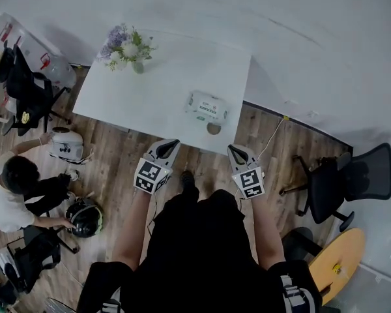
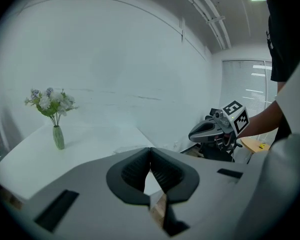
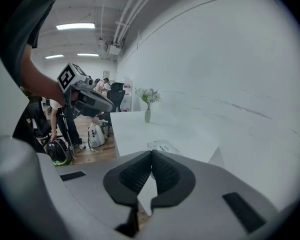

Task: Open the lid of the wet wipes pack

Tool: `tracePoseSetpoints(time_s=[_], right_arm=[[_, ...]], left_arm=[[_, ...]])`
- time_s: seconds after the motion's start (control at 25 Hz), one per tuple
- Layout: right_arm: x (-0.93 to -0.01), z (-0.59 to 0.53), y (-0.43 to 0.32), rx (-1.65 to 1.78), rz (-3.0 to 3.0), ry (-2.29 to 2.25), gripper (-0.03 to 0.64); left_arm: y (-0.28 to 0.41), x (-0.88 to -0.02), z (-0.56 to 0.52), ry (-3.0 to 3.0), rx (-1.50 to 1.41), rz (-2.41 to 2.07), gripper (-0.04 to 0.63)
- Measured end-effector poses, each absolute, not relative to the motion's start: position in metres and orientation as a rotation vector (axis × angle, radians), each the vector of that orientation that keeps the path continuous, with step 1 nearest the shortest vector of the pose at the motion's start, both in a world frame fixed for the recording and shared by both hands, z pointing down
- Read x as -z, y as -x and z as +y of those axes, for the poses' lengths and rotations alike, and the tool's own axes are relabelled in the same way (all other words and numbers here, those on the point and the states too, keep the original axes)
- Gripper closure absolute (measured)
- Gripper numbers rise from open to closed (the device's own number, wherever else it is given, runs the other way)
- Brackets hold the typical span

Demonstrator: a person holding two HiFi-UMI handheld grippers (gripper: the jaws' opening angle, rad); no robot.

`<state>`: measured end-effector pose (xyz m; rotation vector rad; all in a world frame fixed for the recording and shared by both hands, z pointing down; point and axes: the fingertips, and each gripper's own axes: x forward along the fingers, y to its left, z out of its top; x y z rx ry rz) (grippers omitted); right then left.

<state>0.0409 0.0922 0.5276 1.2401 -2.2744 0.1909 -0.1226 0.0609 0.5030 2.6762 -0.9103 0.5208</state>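
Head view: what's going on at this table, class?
A person holds a gripper in each hand at the table's near edge. The left gripper and right gripper are both shut and empty. The wipes pack lies untouched on the table, its lid seemingly closed. A vase stands at the far left corner.

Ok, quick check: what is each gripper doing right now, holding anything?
Left gripper: shut, jaws together, nothing between them.
Right gripper: shut, jaws together, nothing held; it is clear of the wet wipes pack.
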Motion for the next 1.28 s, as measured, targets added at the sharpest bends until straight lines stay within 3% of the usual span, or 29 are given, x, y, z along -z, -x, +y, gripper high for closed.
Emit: tracePoseSetpoints(time_s=[1.28], right_arm=[[-0.556,0.000,-0.017,-0.159,-2.285,-1.118,0.601]], left_arm=[[0.121,-0.546,-0.015,-2.638,-0.576,-0.862,0.574]])
